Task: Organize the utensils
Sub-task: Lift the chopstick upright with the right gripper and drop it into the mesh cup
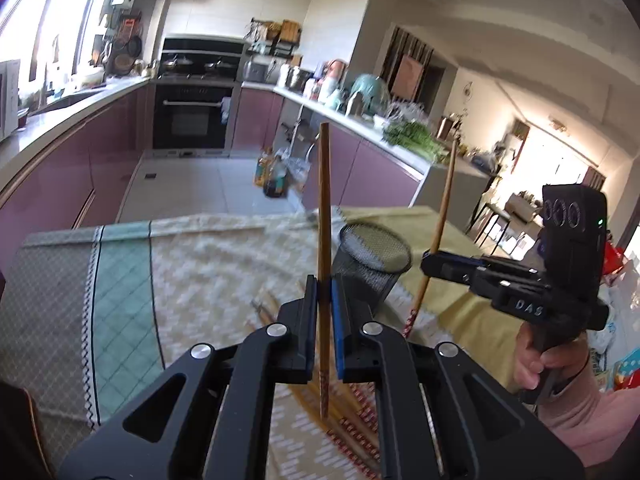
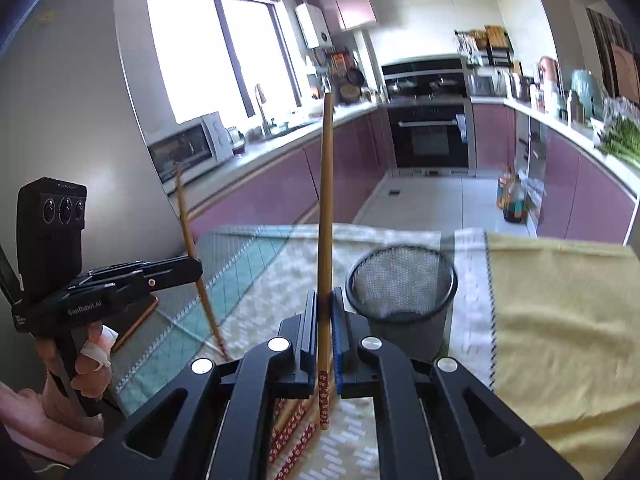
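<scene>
Left wrist view, left tool (image 1: 324, 300) clamping upright chopstick (image 1: 325, 216); right wrist view, right tool (image 2: 325, 312) gripping another chopstick (image 2: 326, 208), microwave (image 2: 188, 148)

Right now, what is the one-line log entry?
left gripper: shut on wooden chopstick | right gripper: shut on patterned-end chopstick | black mesh cup: upright, empty | more chopsticks: on cloth

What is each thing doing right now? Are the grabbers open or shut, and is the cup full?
Left gripper: shut on a chopstick.
Left chopstick: held upright, lifted off the cloth.
Right gripper: shut on a chopstick.
Right chopstick: held upright, lifted.
Mesh cup: standing upright, no chopsticks in it.
Other chopsticks: lying on the cloth.
Cloth: spread flat.
</scene>
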